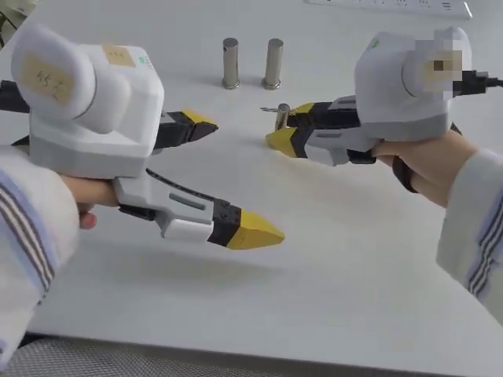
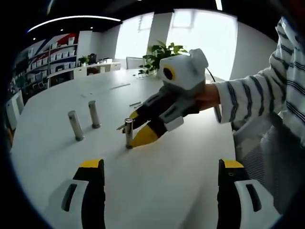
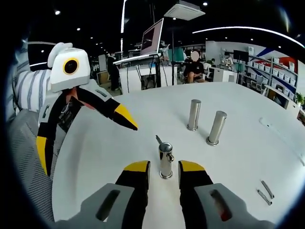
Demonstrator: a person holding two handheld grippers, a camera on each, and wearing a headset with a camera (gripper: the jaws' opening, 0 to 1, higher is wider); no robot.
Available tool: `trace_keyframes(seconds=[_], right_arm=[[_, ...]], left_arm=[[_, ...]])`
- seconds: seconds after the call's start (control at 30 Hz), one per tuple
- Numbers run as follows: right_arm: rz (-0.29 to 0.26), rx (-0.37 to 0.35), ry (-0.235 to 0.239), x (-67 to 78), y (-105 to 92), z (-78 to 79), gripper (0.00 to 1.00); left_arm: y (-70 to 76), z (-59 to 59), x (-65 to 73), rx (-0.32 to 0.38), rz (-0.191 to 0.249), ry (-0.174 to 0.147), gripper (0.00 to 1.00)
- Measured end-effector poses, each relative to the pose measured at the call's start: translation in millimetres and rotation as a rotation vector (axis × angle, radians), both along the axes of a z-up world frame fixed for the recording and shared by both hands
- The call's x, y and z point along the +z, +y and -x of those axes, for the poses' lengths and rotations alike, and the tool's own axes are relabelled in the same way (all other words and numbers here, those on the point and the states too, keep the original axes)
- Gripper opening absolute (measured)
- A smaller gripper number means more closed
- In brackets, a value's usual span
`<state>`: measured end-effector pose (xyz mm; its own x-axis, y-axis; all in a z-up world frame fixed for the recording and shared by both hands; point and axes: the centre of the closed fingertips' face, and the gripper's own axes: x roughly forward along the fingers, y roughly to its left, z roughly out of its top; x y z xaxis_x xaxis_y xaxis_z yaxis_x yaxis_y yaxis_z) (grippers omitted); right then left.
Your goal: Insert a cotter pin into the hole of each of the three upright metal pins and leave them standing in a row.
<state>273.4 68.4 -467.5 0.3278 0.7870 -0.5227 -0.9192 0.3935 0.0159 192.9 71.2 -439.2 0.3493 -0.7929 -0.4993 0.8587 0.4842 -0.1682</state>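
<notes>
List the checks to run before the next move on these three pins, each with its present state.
1. The near metal pin and two far metal pins upright: ok.
2. A cotter pin through the near pin's hole: ok.
3. Both far pins fitted likewise: not ok, bare.
4. Some spare cotter pins on the table: ok.
5. The left gripper free, jaws wide open: ok.
6. The right gripper clear of the near pin: cannot tell; jaws flank it.

White table (image 1: 354, 298) spreads across the head view, a power strip (image 1: 393, 5) along the top right edge, while the left gripper view catches a leafy plant (image 2: 159, 52) at upper centre and shelving (image 2: 52, 57) at upper left, and the right gripper view has a monitor (image 3: 153, 37) upper centre, a seated person (image 3: 195, 71) just right of it.
</notes>
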Motion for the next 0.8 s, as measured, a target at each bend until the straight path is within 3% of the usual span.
trace_keyframes(seconds=[0.1, 0.2, 0.47, 0.67, 0.8], right_arm=[[0.013, 0.011, 0.002, 4.7, -6.7, 6.2, 0.31], [0.031, 0.005, 0.045, 8.9, -16.8, 15.3, 0.40], [0.096, -0.006, 0.006, 26.8, -52.4, 39.3, 0.58], [0.070, -0.052, 0.048, 42.8, -69.6, 60.2, 0.68], [0.083, -0.093, 0.064, 43.4, -79.6, 71.1, 0.76]], left_arm=[[-0.6, -0.6, 3.1, 0.003, 0.005, -0.006, 0.99], [-2.9, 1.2, 6.3, -0.001, 0.007, -0.010, 0.99], [-5.4, 3.3, 14.0, 0.003, 0.013, -0.019, 0.99], [-4.3, 4.9, 20.4, 0.003, 0.013, -0.026, 0.99], [-0.9, 4.1, 23.2, 0.013, 0.021, -0.027, 0.99]])
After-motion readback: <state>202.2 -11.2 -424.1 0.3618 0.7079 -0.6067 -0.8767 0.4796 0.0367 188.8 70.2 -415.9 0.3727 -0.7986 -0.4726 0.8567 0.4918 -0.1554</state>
